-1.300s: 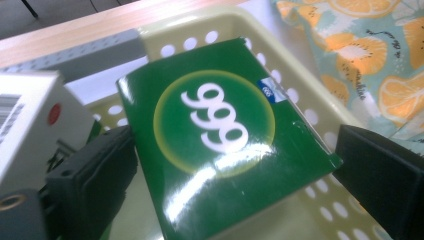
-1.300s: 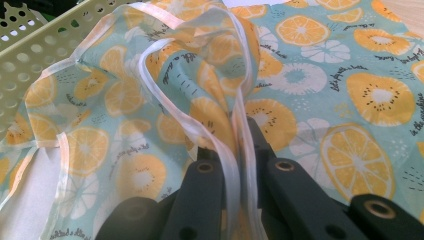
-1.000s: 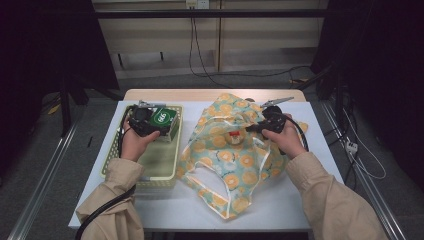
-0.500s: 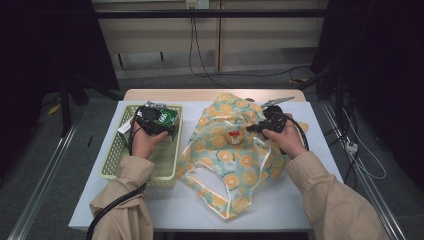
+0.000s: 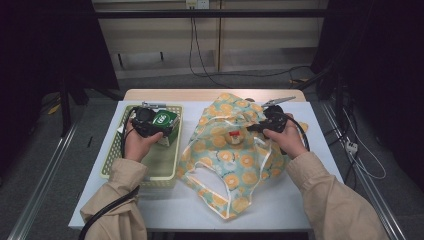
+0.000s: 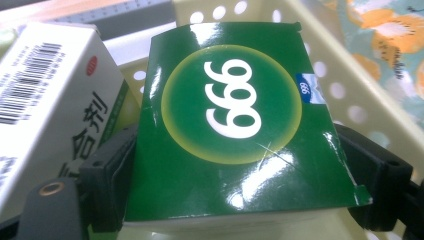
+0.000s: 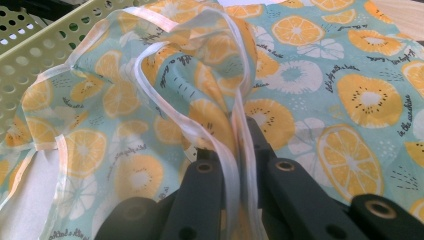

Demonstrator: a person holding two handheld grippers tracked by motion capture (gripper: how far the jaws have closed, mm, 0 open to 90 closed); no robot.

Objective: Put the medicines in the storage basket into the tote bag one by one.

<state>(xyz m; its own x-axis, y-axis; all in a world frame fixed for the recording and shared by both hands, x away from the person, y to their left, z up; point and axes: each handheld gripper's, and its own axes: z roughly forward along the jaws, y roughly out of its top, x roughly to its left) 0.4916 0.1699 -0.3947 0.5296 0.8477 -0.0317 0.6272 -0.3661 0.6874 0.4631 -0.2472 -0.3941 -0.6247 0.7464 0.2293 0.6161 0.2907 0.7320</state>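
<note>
A glossy green box [image 6: 230,125] with a white number in a yellow ring lies between the jaws of my left gripper [image 6: 235,180], over the far end of the pale green basket [image 5: 160,170]. The jaws have just been closing, and both pads now press the box's sides. The left gripper [image 5: 162,125] and the green box [image 5: 165,120] are also seen from above. My right gripper [image 7: 235,145] is shut on the white-trimmed edge of the orange-slice print bag [image 7: 325,90] and holds it raised. From above, the right gripper [image 5: 251,128] sits over the bag [image 5: 225,160].
A white box [image 6: 45,90] with a barcode lies beside the green one in the basket [image 6: 350,85]. The basket wall [image 7: 35,45] stands close to the bag. A small red-and-white patch [image 5: 233,136] shows on the bag. The white table [image 5: 300,200] runs to its edges nearby.
The left forearm has swung a little to the right over the basket, with the green box still between the jaws. The right hand and the bag have kept still.
</note>
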